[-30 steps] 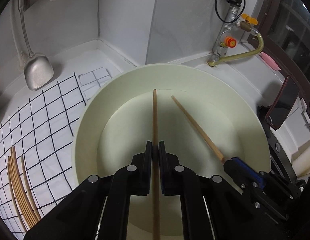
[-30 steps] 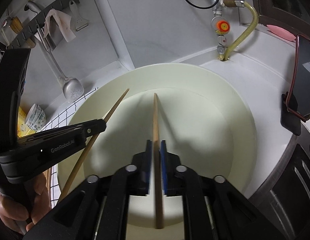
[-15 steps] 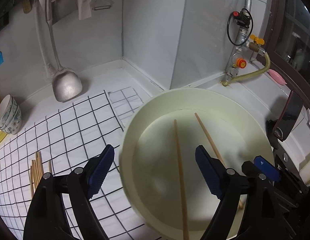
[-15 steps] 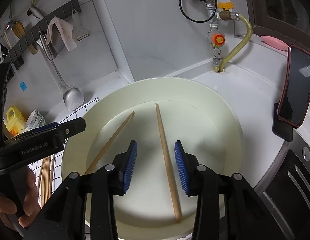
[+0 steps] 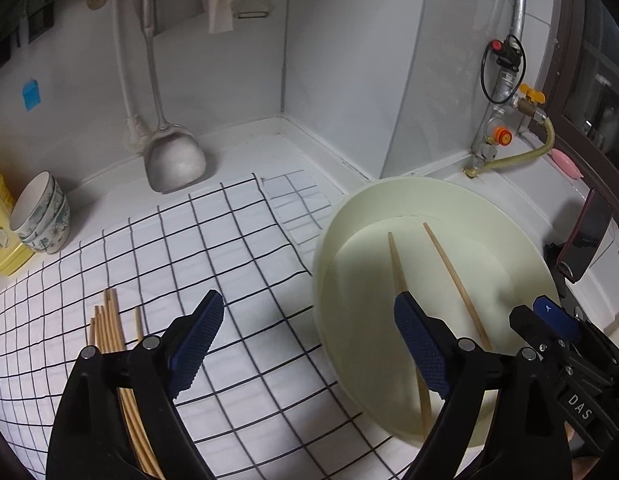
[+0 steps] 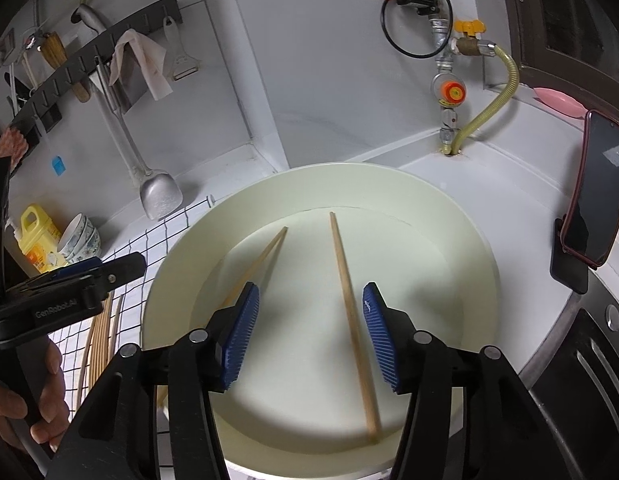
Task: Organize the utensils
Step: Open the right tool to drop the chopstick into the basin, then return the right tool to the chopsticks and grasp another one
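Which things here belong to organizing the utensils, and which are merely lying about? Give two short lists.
Part of the job: two chopsticks in the cream basin; chopstick bundle on the grid mat; left gripper and right gripper, both open.

Just lying about: ladle; stacked bowls; yellow bottle; phone; gas valve.

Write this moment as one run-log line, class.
left gripper: open, empty | right gripper: open, empty | two chopsticks: lying in cream basin | chopstick bundle: on grid mat
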The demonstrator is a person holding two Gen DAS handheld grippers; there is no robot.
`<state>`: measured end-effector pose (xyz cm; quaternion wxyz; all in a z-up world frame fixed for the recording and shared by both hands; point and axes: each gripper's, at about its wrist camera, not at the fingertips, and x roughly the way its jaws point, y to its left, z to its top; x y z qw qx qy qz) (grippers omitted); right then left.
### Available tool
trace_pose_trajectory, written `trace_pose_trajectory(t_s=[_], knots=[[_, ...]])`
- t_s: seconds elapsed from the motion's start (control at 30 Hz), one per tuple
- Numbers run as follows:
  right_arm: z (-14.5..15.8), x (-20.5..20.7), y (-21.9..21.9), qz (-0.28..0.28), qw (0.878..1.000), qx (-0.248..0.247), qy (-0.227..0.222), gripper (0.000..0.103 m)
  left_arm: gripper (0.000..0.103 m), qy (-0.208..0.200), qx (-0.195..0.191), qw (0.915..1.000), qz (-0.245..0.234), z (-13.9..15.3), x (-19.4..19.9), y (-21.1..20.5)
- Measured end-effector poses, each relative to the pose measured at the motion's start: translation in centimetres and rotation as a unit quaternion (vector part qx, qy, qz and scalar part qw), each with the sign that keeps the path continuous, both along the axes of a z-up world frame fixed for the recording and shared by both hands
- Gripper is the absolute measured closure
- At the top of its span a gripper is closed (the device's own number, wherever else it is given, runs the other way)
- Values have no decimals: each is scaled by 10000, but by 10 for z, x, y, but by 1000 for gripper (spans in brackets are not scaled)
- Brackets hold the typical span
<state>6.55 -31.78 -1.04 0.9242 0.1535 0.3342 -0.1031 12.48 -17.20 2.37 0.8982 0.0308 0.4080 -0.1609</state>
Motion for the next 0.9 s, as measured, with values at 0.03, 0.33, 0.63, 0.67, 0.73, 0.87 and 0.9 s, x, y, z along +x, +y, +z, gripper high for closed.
trace_pose_trajectory(t_s=[0.03,0.33,0.63,0.67,0.73,0.87,0.9], knots=[[1,0,3,36,10000,-11,-12,49,16,-15,-21,10000,25,1,-1,4],[9,3,28,387,9991,-70,-125,39,14,-155,-86,9997,177,11,-16,48],[14,10,68,916,9955,-45,-234,33,12,-322,-125,9987,381,17,-38,103],[14,11,73,974,9949,-29,-244,32,12,-343,-125,9984,441,18,-41,110],[13,13,83,1102,9936,34,-257,31,12,-342,-146,9977,559,17,-45,123],[10,17,105,1375,9902,70,-224,31,12,-304,-238,9965,743,17,-52,149],[9,18,112,1437,9894,67,-214,31,12,-340,-222,9959,810,17,-54,156]])
